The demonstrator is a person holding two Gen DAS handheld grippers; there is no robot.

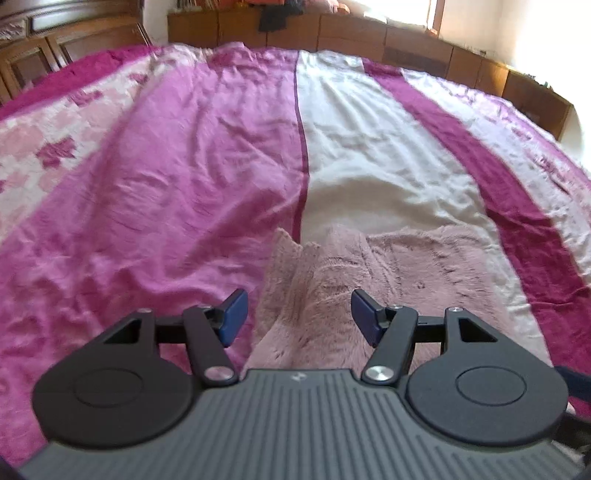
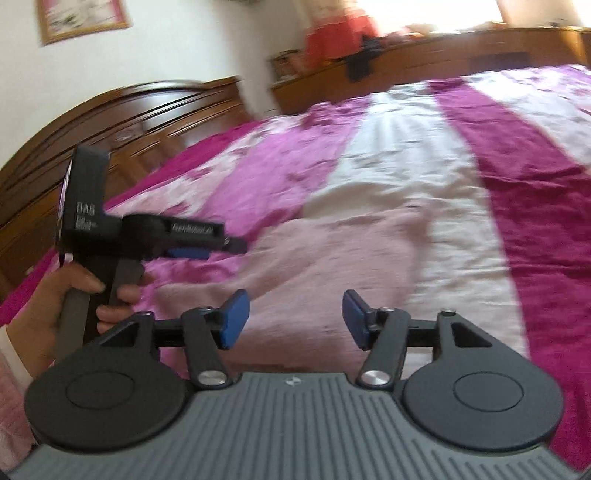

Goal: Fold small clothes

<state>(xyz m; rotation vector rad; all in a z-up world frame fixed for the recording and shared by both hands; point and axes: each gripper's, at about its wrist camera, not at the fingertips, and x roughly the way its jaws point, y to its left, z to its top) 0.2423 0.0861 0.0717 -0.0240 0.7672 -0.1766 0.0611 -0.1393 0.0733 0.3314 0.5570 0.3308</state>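
A small fluffy pale pink garment [image 1: 376,288] lies on the bed, its near left corner bunched up into a ridge. My left gripper [image 1: 298,315] hovers open just over that bunched part, blue pads on either side, gripping nothing. In the right wrist view the same pink garment [image 2: 332,258] spreads flat ahead, blurred by motion. My right gripper [image 2: 293,319] is open above its near edge, holding nothing. The left gripper [image 2: 207,251] shows there too from the side, held by a hand [image 2: 74,295], its tip at the garment's left edge.
The bedspread [image 1: 166,184] has pink, white and magenta stripes and is wrinkled. A wooden headboard [image 2: 129,122] stands at the left, and a low wooden shelf [image 1: 332,33] with clothes runs along the far side. A framed picture [image 2: 83,18] hangs on the wall.
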